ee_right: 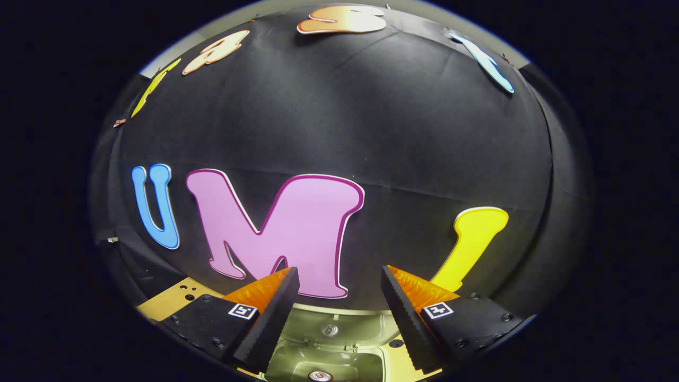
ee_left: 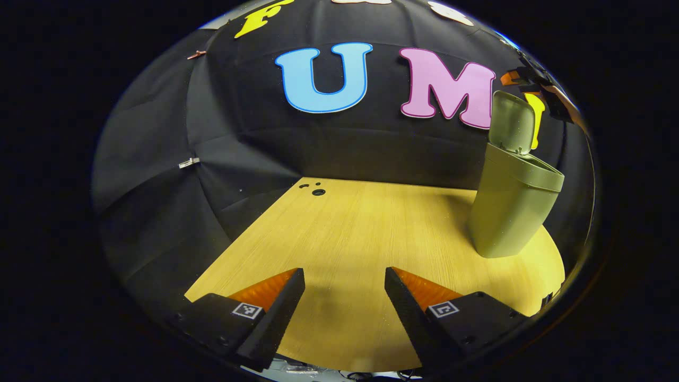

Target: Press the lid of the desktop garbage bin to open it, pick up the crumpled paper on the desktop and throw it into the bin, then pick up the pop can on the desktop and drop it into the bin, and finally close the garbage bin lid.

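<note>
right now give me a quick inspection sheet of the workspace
surface: wooden desktop, bare wood ahead of the left hand-held gripper
job's things: garbage bin upright, lid raised; from above, a pop can top lies inside the bin
clutter: nothing seen
grippers: left hand-held gripper open, holding nothing; right hand-held gripper open, holding nothing, above the open bin
cables: nothing seen
surroundings: black cloth wall behind the desktop

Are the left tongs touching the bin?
Apart. In the left gripper view the left tongs stand open over bare table, and the bin, its lid up, stands well off to the side.
</note>
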A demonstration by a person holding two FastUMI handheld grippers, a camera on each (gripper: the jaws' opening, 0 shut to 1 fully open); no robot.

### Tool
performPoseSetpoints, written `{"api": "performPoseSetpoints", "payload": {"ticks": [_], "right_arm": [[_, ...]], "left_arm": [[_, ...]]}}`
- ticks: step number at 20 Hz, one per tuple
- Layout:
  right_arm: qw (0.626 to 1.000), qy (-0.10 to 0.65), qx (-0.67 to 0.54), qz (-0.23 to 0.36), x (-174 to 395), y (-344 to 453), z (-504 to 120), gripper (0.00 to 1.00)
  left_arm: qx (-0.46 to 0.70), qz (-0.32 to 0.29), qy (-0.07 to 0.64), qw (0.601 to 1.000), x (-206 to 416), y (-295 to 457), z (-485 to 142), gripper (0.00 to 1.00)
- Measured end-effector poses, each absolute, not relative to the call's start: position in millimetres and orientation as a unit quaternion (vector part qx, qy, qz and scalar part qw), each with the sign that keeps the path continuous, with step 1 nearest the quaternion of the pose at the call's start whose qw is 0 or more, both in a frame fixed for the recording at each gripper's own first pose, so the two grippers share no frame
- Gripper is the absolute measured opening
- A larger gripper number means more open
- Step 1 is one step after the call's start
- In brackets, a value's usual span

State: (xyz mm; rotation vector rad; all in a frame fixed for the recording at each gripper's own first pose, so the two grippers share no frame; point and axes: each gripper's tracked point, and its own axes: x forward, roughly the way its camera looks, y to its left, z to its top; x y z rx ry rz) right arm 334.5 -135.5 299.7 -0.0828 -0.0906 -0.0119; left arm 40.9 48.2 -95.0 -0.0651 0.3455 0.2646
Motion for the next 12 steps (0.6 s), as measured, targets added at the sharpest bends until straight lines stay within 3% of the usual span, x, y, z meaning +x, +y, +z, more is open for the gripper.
{"api": "performPoseSetpoints", "payload": {"ticks": [5,12], "right_arm": [[1.0,0.006,-0.028,-0.005,357.5,-138.6,268.1,0.97],[0.999,0.018,-0.044,0.002,335.8,-131.2,258.9,0.96]], "left_arm": [[-0.039,0.142,0.172,0.974,37.3,47.8,-96.1,0.98],[-0.024,0.12,0.163,0.979,43.6,40.2,-92.3,0.98]]}}
